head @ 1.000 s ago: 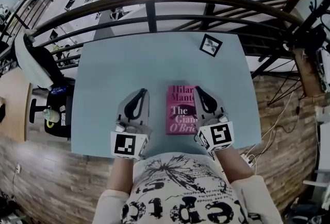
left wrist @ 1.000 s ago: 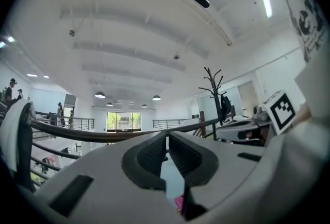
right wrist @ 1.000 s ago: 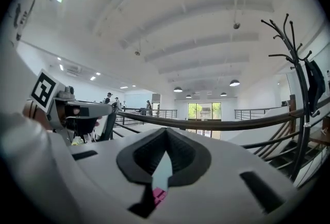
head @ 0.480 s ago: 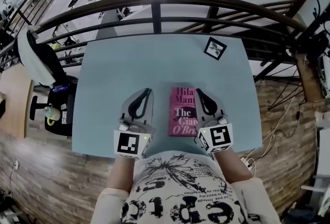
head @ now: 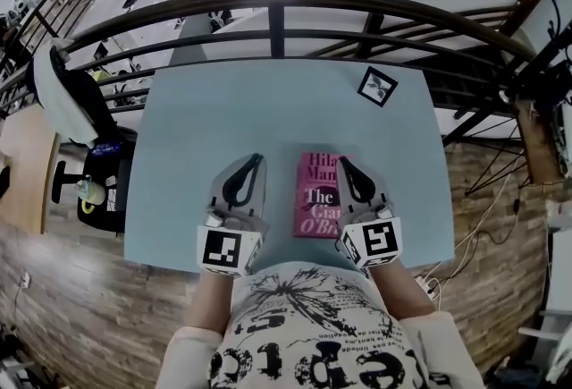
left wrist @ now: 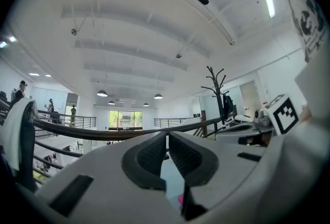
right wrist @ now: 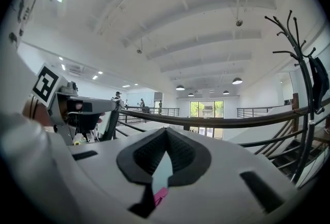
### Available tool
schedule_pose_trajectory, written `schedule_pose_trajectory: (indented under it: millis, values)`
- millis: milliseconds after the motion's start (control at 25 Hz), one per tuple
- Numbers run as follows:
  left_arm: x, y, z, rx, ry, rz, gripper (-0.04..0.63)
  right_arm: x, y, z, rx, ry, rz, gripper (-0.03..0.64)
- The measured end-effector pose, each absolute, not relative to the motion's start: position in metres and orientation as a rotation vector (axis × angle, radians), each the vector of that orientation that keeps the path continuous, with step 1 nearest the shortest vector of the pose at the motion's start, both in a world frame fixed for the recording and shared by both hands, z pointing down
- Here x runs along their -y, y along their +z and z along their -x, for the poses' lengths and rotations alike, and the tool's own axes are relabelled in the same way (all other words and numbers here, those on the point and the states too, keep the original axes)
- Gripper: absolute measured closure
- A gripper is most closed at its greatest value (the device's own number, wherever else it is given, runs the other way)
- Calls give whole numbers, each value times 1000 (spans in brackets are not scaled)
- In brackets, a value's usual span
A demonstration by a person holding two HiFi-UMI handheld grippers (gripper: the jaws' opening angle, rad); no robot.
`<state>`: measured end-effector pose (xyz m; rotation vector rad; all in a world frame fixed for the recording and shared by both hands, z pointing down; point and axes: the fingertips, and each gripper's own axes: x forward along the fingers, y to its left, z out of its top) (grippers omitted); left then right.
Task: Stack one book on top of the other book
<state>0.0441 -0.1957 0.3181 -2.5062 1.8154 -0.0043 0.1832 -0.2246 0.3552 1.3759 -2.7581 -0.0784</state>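
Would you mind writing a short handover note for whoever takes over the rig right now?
Left gripper: shut, empty, left of the book.
Right gripper: shut, empty, overlapping the book's right edge in the head view.
Pink book: flat on the light blue table, between the grippers.
Done: unclear. Only one cover shows, and whether a second book lies beneath it cannot be told.
Left: look for the second book and stack it if it lies apart.
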Motion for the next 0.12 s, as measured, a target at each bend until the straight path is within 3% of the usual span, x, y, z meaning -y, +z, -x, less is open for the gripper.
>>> schedule_pose_trajectory:
  millis: [120]
  values:
    - [193,316,-45,-1815,-13,2499,575,223,359,-184,2758,-67,-1380,624]
